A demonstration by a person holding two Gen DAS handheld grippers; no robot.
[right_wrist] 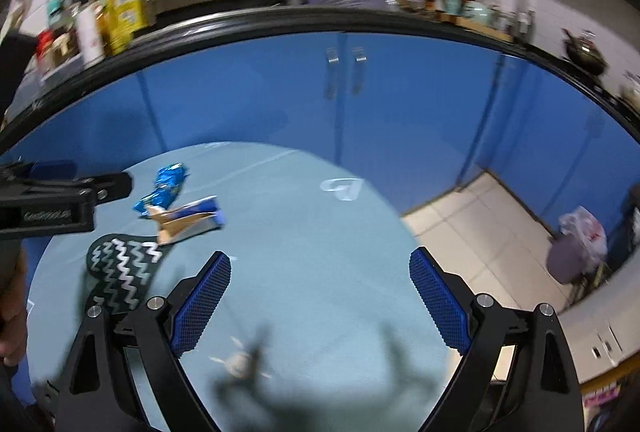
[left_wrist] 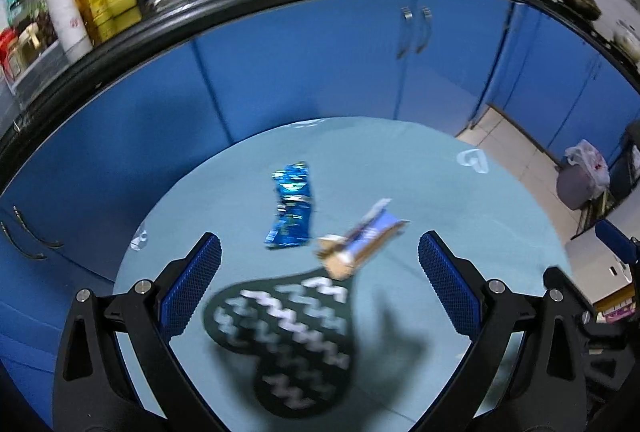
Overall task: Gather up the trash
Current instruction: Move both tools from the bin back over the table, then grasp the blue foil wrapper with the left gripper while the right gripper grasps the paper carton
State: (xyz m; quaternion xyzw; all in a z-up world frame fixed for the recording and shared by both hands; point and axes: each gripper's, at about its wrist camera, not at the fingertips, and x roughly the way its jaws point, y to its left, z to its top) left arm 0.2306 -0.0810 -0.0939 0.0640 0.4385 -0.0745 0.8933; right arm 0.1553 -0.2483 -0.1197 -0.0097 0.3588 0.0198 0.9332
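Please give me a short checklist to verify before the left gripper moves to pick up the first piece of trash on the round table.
1. Left gripper open and holding nothing: ok.
2. Right gripper open and holding nothing: ok.
3. Blue wrapper in view and unobstructed on the table: ok.
4. Torn carton piece separate from the heart-shaped mat: not ok, one end overlaps the mat's tip.
5. Small crumpled scrap near the right gripper identified: cannot tell, blurred and in shadow.
6. Bin for the trash located: cannot tell.

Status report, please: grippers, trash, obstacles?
Left gripper and right gripper open, empty. Blue wrapper, torn carton on table. Nothing blocking.
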